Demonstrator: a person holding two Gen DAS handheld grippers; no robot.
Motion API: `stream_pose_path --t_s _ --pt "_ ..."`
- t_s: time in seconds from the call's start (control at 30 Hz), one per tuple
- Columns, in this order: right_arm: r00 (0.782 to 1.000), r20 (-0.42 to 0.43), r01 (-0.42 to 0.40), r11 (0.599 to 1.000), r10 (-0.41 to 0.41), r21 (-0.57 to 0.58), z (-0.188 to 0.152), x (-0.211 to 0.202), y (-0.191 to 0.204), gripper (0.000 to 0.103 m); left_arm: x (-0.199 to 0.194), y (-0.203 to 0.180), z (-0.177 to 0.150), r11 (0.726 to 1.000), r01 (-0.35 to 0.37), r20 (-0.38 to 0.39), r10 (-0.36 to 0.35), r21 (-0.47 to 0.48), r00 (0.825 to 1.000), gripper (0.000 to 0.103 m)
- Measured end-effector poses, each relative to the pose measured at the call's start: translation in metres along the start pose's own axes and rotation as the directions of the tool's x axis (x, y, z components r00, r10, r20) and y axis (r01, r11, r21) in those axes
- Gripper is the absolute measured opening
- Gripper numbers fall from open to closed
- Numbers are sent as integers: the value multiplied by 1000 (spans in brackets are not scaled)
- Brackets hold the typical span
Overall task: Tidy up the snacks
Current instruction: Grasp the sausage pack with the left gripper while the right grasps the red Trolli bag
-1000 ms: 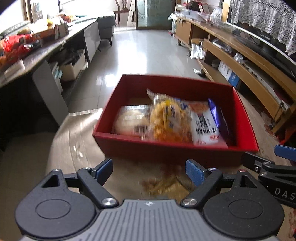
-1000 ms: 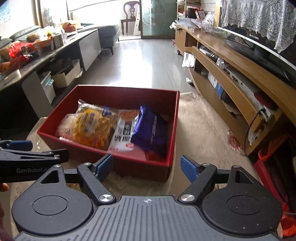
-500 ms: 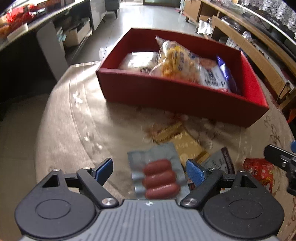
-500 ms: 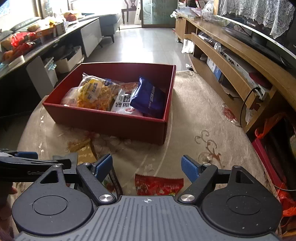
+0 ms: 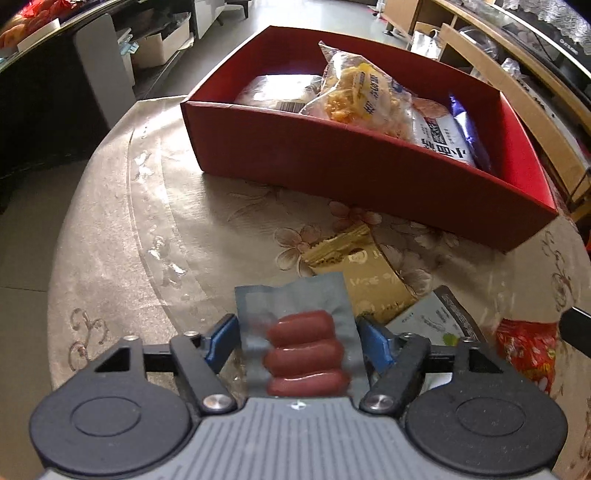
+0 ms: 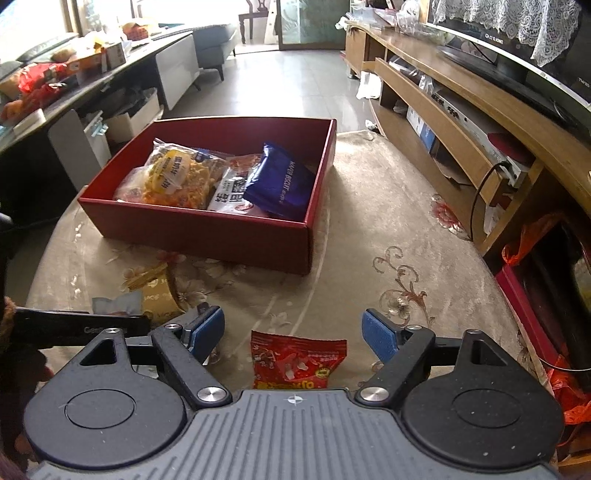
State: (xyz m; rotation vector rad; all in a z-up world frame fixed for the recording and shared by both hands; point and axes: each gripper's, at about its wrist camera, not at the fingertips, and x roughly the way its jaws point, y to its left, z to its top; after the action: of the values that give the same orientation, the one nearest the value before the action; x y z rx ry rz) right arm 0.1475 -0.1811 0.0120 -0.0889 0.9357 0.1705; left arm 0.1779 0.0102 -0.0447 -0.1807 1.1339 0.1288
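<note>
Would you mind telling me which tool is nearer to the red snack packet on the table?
Right. The right tool hangs directly over the red snack packet, pads apart. The left tool is beside it, closing around the sausage pack.

A: What is the finish of the sausage pack point(image 5: 295, 306)?
B: Glossy silver foil with a clear plastic window.
A: And the red box point(image 6: 207, 230)?
B: Matt cardboard. It stands on a glossy, floral-patterned tablecloth point(image 6: 369, 221).

Daylight floods in from the far window point(image 6: 29, 29) and glass door point(image 6: 310, 18), glaring off the tiled floor point(image 6: 288, 88). Fisheye bending warps straight edges; the near foreground stays sharp, with soft shadows.
</note>
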Motion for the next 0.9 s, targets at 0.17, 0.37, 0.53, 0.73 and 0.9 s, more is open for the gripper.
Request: stream_pose_path --t_s 0.17,0.37,0.53,0.73,0.9 --pt "1000 -8 6 1000 -6 2 -3 -1 -4 86 -6 2 -9 1000 -1 -2 1 21 1000 69" --pt "999 -34 32 999 -31 30 -13 -2 -19 86 -14 8 -23 999 20 -22 -19 46 1000 68" --pt "997 -66 42 997 -38 60 -23 0 -30 86 -20 11 -34 997 46 -36 -43 63 998 68" --pt "993 -117 22 997 -14 69 -27 16 -23 86 -19 8 -39 996 53 -44 -49 79 998 68" --pt "987 -157 26 999 -19 47 -24 36 -12 87 -18 5 -39 994 49 -45 -45 93 998 68"
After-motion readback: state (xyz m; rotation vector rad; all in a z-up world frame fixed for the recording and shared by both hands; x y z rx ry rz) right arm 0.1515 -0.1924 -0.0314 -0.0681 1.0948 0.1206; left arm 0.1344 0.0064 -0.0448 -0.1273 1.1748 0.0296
